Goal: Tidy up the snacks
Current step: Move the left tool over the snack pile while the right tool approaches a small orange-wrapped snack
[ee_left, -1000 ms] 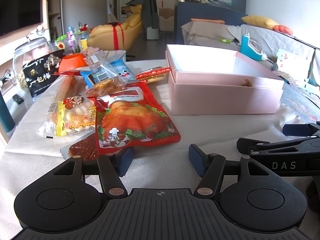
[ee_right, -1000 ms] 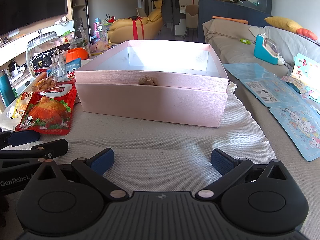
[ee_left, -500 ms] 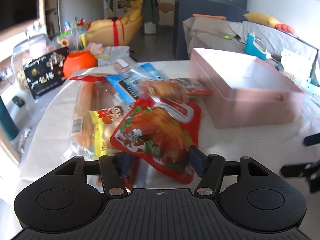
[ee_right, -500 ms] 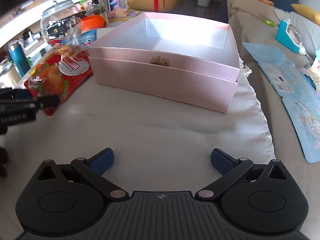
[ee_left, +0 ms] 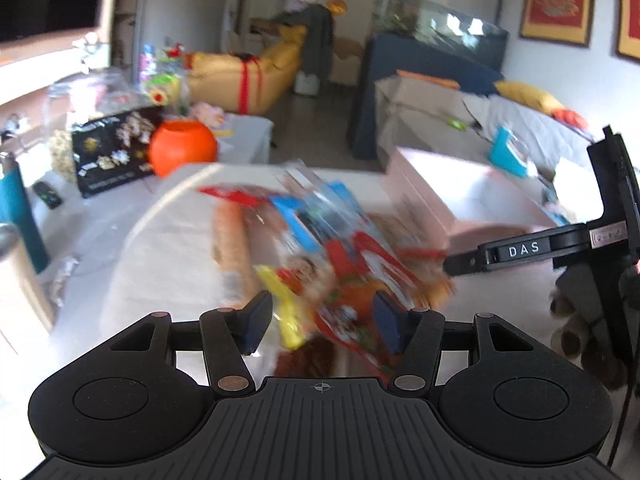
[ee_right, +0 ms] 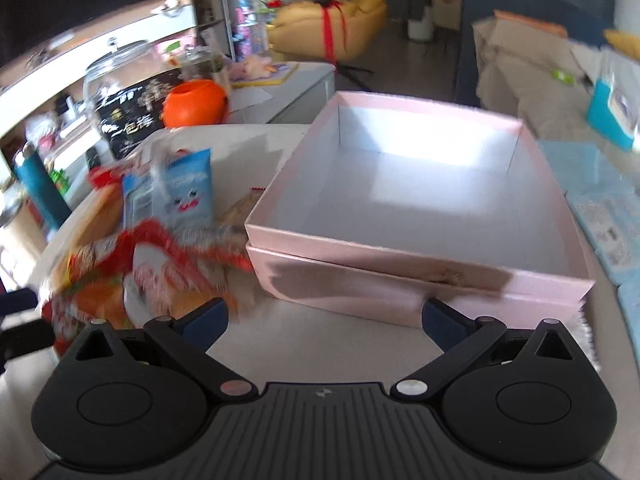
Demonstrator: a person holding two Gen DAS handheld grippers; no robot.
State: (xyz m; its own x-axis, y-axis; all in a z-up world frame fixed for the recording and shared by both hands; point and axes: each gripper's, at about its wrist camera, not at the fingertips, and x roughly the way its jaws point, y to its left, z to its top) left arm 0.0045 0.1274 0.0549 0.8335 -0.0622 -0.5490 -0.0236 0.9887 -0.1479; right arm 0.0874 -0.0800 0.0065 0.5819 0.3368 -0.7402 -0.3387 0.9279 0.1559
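The snacks lie in a blurred heap on the white cloth left of the open pink box (ee_left: 424, 188) (ee_right: 416, 276), which shows a bare white floor. In the heap are a red roast-chicken packet (ee_left: 352, 280) (ee_right: 160, 264), a yellow packet (ee_left: 280, 304), a long biscuit packet (ee_left: 232, 240) and a blue packet (ee_left: 304, 220) (ee_right: 188, 188). My left gripper (ee_left: 322, 322) is open and hovers over the heap's near edge. The red packet's corner lies between its fingers; I see no pads pressing on it. My right gripper (ee_right: 324, 316) stands wide open in front of the box with nothing in it. One of its fingers (ee_left: 520, 249) reaches in from the right.
An orange bowl (ee_left: 184, 152) (ee_right: 196, 102) and a glass jar with a black label (ee_left: 112, 152) (ee_right: 124, 116) stand behind the snacks. A teal bottle (ee_left: 16, 216) (ee_right: 38, 184) is at the left edge. Blue printed sheets (ee_right: 600, 208) lie right of the box.
My left gripper has swung left and forward over the snack heap, and its jaws have narrowed a little. My right gripper has risen, closed in on the box and tipped down.
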